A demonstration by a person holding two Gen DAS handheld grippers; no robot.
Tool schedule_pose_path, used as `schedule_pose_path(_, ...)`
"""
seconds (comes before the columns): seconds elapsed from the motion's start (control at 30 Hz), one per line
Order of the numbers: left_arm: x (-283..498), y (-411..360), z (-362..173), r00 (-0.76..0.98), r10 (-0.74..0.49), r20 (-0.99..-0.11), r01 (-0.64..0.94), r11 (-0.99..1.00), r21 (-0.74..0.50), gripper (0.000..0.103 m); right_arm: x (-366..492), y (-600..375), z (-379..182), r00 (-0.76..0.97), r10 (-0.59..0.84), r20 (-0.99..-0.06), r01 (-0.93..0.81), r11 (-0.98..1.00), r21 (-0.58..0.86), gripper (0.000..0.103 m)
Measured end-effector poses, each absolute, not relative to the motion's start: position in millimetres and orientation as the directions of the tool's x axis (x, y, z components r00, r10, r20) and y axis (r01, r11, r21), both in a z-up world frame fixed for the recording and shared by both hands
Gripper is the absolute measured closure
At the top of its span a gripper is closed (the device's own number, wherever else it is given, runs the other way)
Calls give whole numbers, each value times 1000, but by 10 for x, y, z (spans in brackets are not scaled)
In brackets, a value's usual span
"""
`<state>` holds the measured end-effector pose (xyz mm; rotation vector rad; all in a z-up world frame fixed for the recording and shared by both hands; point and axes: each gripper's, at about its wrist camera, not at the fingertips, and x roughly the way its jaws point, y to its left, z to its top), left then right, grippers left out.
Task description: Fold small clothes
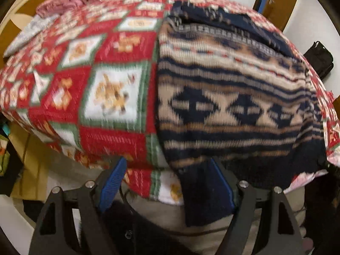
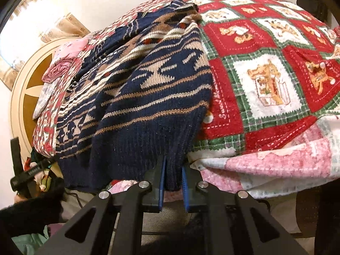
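Observation:
A navy and tan patterned knit sweater (image 1: 229, 97) lies on a red, green and white Christmas blanket (image 1: 110, 68), its ribbed hem hanging over the near edge. My left gripper (image 1: 170, 182) is open wide at that edge. A flap of the hem (image 1: 204, 193) hangs between its fingers, against the right blue pad (image 1: 225, 182) and well clear of the left pad. In the right wrist view, my right gripper (image 2: 173, 180) is shut on the sweater's (image 2: 148, 89) dark hem, with both blue pads pressing the knit.
Folded pink clothes (image 2: 63, 63) and a pale grey piece (image 1: 27, 34) lie at the blanket's far end, over a round tan and brown surface (image 2: 23, 89). A pink and white quilt (image 2: 276, 161) hangs at the near edge. A dark sleeve (image 2: 27, 212) is at lower left.

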<state>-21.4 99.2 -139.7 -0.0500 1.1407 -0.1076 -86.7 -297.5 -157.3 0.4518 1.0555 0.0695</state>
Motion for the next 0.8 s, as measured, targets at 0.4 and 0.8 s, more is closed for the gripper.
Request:
schedule_pose_path(0.4,-184,1070,-1787,294,-294,-910,50,955,-292,35,-944,-3208,-1528,547,313,-776,235,833,501,88)
schedule_pose_path(0.8,-205,963,-1697,320,-300,-898,97,954,-284,44,-792,-3068,-1785,457,394,-797,229,814,534,77)
